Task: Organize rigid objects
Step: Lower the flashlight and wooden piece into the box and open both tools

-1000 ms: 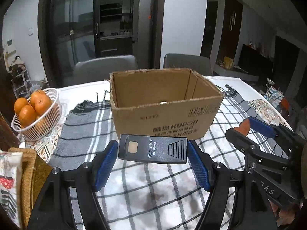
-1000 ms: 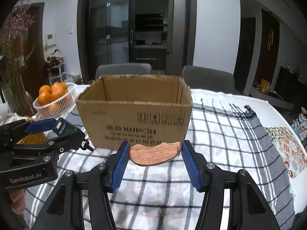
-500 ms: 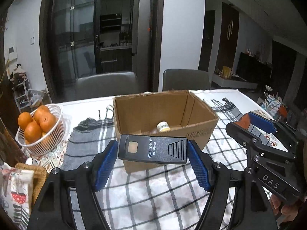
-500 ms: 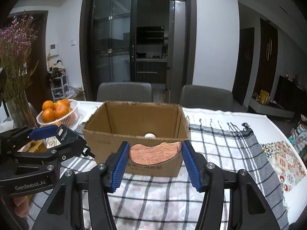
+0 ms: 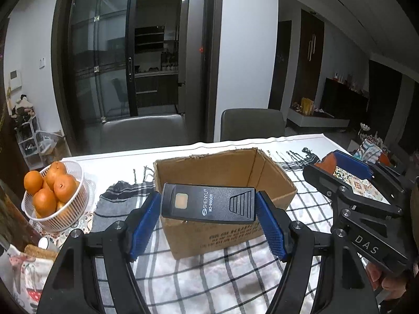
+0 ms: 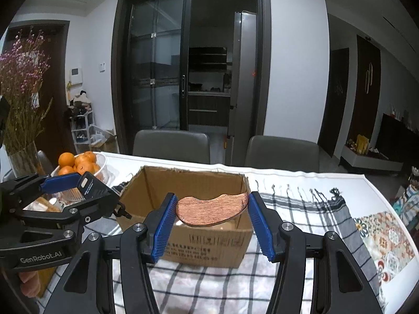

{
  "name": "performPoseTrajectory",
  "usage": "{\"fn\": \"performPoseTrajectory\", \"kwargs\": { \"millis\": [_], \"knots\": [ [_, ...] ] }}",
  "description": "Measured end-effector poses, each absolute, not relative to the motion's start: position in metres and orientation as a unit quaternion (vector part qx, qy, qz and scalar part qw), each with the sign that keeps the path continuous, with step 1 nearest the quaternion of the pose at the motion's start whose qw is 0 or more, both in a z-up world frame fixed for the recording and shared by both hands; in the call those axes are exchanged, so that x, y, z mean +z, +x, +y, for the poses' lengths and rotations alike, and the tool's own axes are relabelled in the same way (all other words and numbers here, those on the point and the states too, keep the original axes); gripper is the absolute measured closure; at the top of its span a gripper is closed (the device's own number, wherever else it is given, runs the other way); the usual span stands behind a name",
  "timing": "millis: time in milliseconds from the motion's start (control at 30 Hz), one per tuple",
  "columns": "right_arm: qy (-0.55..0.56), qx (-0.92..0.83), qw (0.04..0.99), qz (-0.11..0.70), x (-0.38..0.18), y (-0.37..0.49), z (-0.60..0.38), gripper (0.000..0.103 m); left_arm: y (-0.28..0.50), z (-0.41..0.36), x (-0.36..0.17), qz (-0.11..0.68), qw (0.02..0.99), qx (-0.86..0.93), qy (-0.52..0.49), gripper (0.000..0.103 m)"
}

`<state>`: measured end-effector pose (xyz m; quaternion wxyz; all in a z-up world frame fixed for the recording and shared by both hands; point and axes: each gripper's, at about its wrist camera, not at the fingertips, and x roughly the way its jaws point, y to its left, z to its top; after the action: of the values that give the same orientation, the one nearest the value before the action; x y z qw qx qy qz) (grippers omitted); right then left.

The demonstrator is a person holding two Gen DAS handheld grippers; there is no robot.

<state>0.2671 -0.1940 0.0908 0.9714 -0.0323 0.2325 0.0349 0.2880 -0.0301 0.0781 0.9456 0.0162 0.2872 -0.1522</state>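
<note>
My left gripper (image 5: pixel 208 204) is shut on a black rectangular device (image 5: pixel 208 203) labelled SHENYU, held level above the near wall of an open cardboard box (image 5: pixel 225 170). My right gripper (image 6: pixel 210 208) is shut on a flat curved wooden piece (image 6: pixel 212 209), held above the near edge of the same box (image 6: pixel 193 183). The right gripper also shows at the right of the left wrist view (image 5: pixel 340 167). The left gripper with the device shows at the left of the right wrist view (image 6: pixel 78 185). The held objects hide most of the box's inside.
The box stands on a checked cloth (image 5: pixel 209 274) on a table. A white basket of oranges (image 5: pixel 52 196) stands at the left. A vase of dried flowers (image 6: pixel 21 91) stands beyond it. Two grey chairs (image 6: pixel 170 144) stand behind the table.
Both grippers have risen with their objects, from in front of the box's near wall to above its rim. Both stay shut.
</note>
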Motion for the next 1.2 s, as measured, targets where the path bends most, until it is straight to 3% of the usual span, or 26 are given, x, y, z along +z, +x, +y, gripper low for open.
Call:
{"fn": "performPoseTrajectory", "kwargs": {
  "millis": [600, 1200],
  "knots": [
    [-0.031, 0.052, 0.959, 0.277, 0.096, 0.333, -0.198, 0.046, 0.352, -0.036, 0.082, 0.325, 0.931, -0.164, 0.005, 0.03],
    [-0.029, 0.068, 0.918, 0.39, 0.047, 0.403, -0.203, 0.046, 0.408, -0.051, 0.04, 0.411, 0.898, -0.152, 0.042, 0.03]
  ]
}}
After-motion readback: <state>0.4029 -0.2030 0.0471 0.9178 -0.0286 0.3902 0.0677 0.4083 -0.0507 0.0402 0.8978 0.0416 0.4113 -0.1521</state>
